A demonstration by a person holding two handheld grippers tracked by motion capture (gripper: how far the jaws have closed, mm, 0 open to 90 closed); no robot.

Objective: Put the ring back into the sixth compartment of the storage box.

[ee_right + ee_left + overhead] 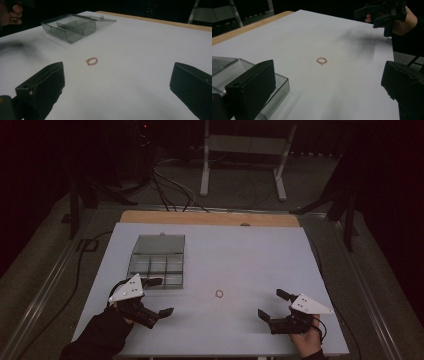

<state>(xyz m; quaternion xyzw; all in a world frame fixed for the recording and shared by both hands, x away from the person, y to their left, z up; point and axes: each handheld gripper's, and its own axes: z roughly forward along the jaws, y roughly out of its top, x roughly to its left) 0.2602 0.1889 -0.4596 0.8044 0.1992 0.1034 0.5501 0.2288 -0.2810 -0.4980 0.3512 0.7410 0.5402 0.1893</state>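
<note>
A small beaded ring (219, 293) lies flat on the white table (240, 250), well right of the open clear box (157, 261) and just nearer the person. Both the left gripper (159, 296) and the right gripper (272, 304) are held low, jaws spread wide and empty, aimed at the ring from either side. The ring is thin and light; if it is approached too flat, it could be pushed away or slip out of a pinch. The box could be knocked by the left gripper beside it.

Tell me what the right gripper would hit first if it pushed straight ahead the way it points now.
Probably the small beaded ring lying on the white table; it sits almost centred between the open jaws of the right gripper. The clear compartment box lies farther off to the left, likely missed.
</note>
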